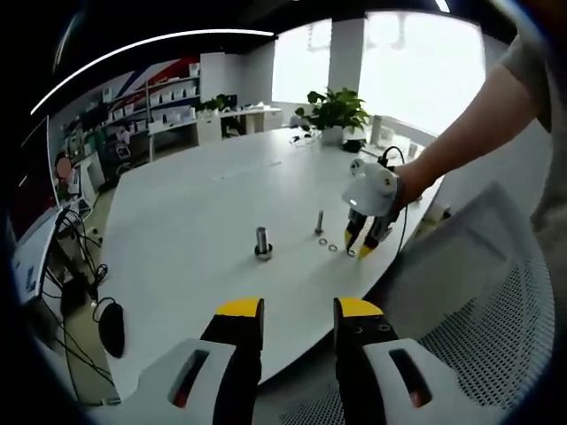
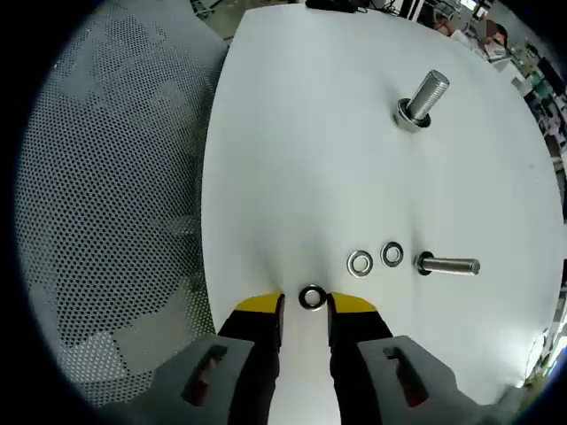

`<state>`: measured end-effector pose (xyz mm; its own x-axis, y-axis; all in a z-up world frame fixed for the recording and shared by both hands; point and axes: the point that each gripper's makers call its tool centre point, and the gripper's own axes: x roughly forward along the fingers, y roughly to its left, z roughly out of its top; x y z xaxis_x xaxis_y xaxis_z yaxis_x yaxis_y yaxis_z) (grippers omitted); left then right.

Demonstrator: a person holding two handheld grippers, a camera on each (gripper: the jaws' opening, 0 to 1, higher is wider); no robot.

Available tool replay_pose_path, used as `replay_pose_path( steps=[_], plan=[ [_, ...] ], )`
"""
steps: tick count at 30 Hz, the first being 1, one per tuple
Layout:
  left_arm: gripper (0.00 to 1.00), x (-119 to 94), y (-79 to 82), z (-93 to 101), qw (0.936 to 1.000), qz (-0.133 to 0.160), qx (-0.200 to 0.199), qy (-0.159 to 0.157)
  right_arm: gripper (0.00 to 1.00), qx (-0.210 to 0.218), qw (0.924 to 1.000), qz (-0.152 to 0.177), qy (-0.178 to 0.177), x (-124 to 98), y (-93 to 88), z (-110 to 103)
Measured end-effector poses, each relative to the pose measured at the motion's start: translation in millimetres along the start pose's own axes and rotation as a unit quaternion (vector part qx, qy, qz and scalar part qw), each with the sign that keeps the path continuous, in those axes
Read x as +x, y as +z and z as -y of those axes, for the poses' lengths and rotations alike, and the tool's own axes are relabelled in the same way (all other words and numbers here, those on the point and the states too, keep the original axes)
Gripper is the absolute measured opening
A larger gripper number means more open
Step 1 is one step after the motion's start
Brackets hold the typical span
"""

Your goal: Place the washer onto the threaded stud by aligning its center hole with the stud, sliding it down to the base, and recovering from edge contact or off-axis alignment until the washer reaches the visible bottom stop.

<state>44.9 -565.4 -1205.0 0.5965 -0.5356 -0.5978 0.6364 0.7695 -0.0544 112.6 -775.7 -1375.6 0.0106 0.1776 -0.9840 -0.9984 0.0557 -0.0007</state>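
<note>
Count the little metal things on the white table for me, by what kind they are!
Washers: 3, namely one between the right gripper tips and two loose.
Threaded studs: 2, a thick one and a thin one.
Total: 5.

A long white desk (image 1: 190,208) runs toward bright windows (image 1: 416,62), a potted plant (image 1: 335,111) at its far end. Shelving (image 1: 164,102) lines the left wall. A grey mesh chair (image 2: 106,195) stands beside the desk.
</note>
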Motion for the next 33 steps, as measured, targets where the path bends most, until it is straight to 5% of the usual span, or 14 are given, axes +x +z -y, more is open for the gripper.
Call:
replay_pose_path(
  steps=[6,17,22,33],
  plan=[
    [0.29,-1.0,1.5,0.0,1.0,0.004,-0.001,0.0,0.14,-0.034,0.9988,-0.033,0.006,1.4,1.3,2.9],
    [0.29,-1.0,1.9,1.3,1.0,0.005,0.001,-0.002,0.14,0.015,0.9963,-0.079,-0.031,1.5,-0.5,2.1],
    [0.29,-0.7,1.1,1.2,1.0,0.003,0.003,-0.003,0.13,0.017,0.9969,-0.062,-0.045,0.6,-1.5,4.7],
    [0.29,0.1,0.1,2.1,1.0,0.001,0.003,-0.007,0.13,0.151,0.9873,0.012,-0.048,-17.1,-6.1,22.5]
  ],
)
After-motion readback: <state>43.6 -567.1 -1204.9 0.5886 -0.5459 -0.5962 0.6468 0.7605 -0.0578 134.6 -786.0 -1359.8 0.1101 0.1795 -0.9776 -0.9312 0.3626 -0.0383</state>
